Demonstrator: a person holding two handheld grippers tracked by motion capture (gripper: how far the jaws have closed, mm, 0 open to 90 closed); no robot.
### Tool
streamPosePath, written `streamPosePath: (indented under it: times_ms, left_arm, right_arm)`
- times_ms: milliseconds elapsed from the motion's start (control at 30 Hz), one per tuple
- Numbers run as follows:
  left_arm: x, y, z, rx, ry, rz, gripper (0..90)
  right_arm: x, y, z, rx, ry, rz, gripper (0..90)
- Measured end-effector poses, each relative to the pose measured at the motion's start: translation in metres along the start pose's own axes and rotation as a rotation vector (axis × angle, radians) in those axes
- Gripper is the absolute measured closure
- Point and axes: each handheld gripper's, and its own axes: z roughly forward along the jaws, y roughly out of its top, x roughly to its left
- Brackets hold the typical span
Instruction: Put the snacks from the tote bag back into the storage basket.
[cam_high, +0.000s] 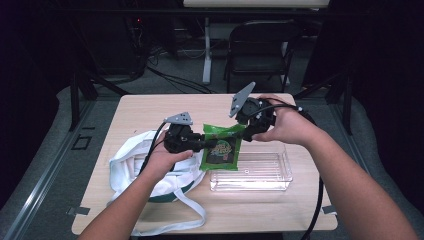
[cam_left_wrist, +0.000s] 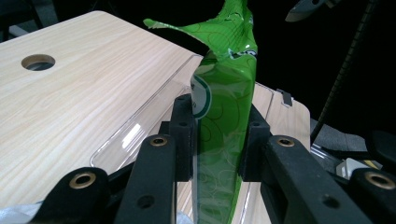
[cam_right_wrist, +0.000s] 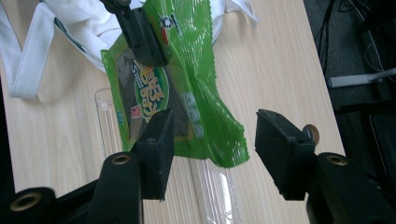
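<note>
The wooden table (cam_high: 150, 107) is the largest thing in the scene, and everything else can be placed against the clear plastic tray (cam_high: 252, 181) that sits on its right half. The white cloth bag (cam_high: 131, 162), with its long straps and a dark green band, lies crumpled on the table well to the left of the tray, its edge reaching just beside the tray's left end.

The green snack packet (cam_high: 223, 147) hangs in the air over the tray's left end, its lower edge down near the tray's rim and its upper edge tilted up and away from it. In the left gripper view the packet (cam_left_wrist: 224, 121) stands on edge with the tray's clear wall (cam_left_wrist: 140, 130) behind and below it.

The left gripper (cam_high: 201, 142) comes in from the bag's side of the tray, and its pads are clamped on the packet from both faces; the left gripper view (cam_left_wrist: 217, 137) shows the foil squeezed flat between the two black fingers (cam_left_wrist: 183, 135).

The right gripper (cam_high: 250, 131) hovers above the tray's far-left corner, at the packet's upper right corner. In the right gripper view (cam_right_wrist: 212, 140) its pads stand spread apart, with the packet's corner (cam_right_wrist: 224, 140) lying between them and untouched by the right-hand pad (cam_right_wrist: 280, 144); the left-hand pad (cam_right_wrist: 156, 140) overlaps the packet's edge, and contact there cannot be told.
</note>
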Motion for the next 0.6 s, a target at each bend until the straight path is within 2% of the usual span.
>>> streamPosePath:
  times_ms: [167, 267, 600]
  left_arm:
    - [-0.003, 0.000, 0.003, -0.001, -0.005, 0.014, 72.7]
    - [-0.004, 0.000, 0.004, 0.000, -0.012, 0.019, 72.7]
    - [-0.009, 0.001, 0.007, -0.002, -0.017, 0.044, 72.7]
  right_arm:
    - [0.003, 0.005, 0.004, 0.006, 0.023, -0.020, 45.5]
    - [0.004, 0.007, 0.008, 0.032, 0.037, -0.038, 45.0]
    - [0.005, 0.011, 0.019, 0.064, 0.073, -0.043, 44.9]
